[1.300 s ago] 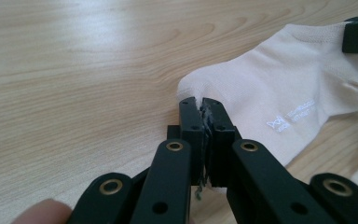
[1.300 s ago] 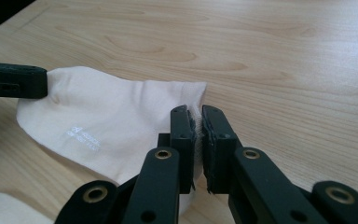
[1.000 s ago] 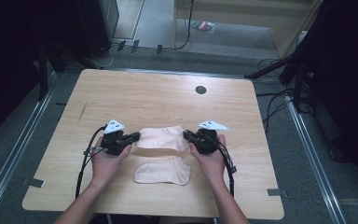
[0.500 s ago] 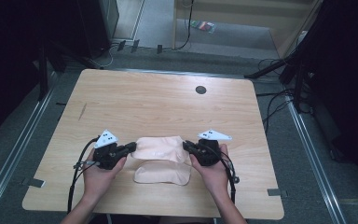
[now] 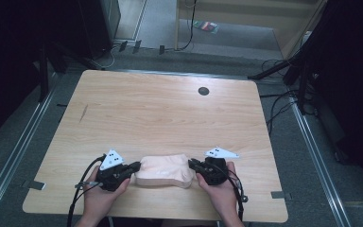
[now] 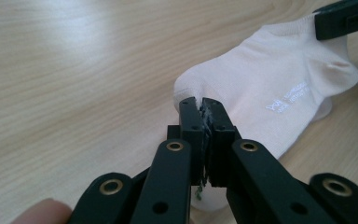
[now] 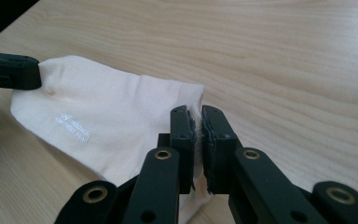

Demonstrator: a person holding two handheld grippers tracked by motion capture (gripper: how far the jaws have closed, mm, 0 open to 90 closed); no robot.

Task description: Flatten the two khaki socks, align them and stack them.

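A pale pink ankle sock (image 5: 164, 169) is stretched flat between my two grippers near the table's front edge. My left gripper (image 5: 134, 168) is shut on its left end, and the cloth is pinched between the pads in the left gripper view (image 6: 200, 100). My right gripper (image 5: 192, 165) is shut on the right end, with fabric squeezed between its jaws (image 7: 198, 109). White lettering shows on the sock (image 6: 289, 95) (image 7: 74, 126). A second sock of the same colour lies under it, with only its near edge (image 5: 168, 183) peeking out.
The wooden table (image 5: 170, 113) has a small dark hole (image 5: 203, 91) at the back right. Its front edge runs just below the person's hands. Cables trail from both grippers toward the person. Dark floor, rails and cables surround the table.
Both hands have pulled the held sock toward the table's front edge. It now covers the second sock, which lay bare in front of it earlier.
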